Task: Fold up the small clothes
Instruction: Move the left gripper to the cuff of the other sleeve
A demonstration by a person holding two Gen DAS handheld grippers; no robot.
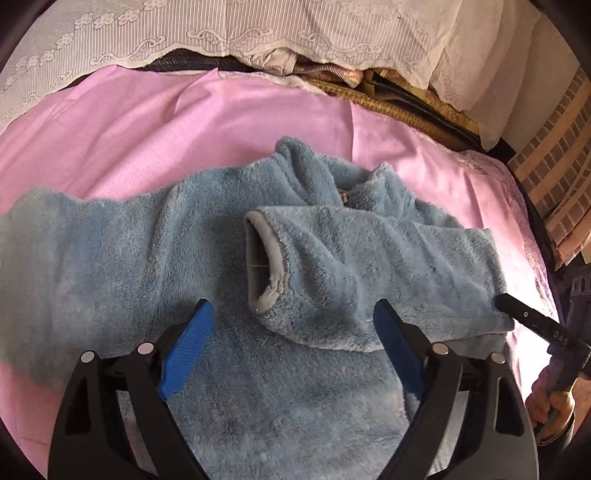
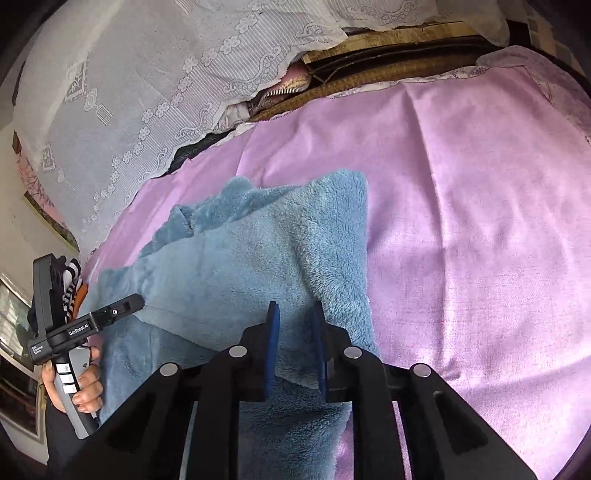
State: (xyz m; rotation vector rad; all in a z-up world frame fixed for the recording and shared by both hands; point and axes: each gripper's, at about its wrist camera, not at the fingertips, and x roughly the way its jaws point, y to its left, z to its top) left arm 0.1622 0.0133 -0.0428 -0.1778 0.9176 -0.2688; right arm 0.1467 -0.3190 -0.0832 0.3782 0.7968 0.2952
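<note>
A small blue fleece top lies spread on a pink sheet. Its right sleeve is folded across the body, grey cuff pointing left. My left gripper is open and empty, hovering just above the body below the cuff. My right gripper is closed on the top's folded right edge; it also shows in the left wrist view at the sleeve's right end. The left gripper shows in the right wrist view.
White lace curtain hangs at the back, over a woven mat and clutter. A brick-pattern surface is at the right. The pink sheet spreads wide to the right of the top.
</note>
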